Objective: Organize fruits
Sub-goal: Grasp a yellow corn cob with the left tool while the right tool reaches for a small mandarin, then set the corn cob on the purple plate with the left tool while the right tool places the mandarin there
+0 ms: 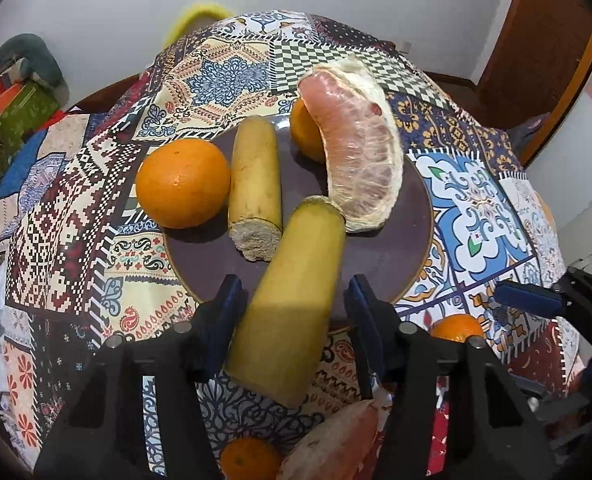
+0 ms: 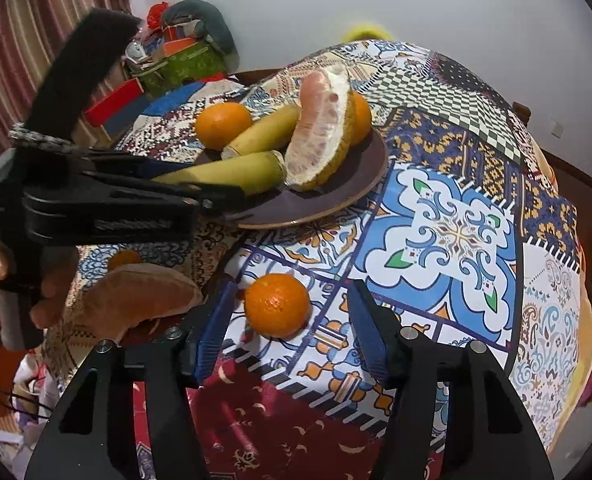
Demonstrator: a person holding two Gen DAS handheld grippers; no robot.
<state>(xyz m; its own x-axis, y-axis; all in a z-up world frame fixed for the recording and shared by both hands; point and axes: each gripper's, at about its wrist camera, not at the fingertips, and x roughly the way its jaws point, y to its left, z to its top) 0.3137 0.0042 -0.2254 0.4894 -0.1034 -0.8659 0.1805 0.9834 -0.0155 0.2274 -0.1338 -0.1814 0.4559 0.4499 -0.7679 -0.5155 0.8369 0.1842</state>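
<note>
Left wrist: lower banana piece (image 1: 296, 300) end hidden behind left gripper (image 1: 294, 312); left pad touching, right pad contact unclear, grip can't be confirmed. Purple plate (image 1: 396, 248) holding two oranges, second banana piece (image 1: 255, 176), pomelo wedge (image 1: 356, 144).

Right wrist: right gripper (image 2: 288, 332) apart, straddling loose orange (image 2: 277, 305) on tablecloth (image 2: 456, 232), pads clear.
</note>
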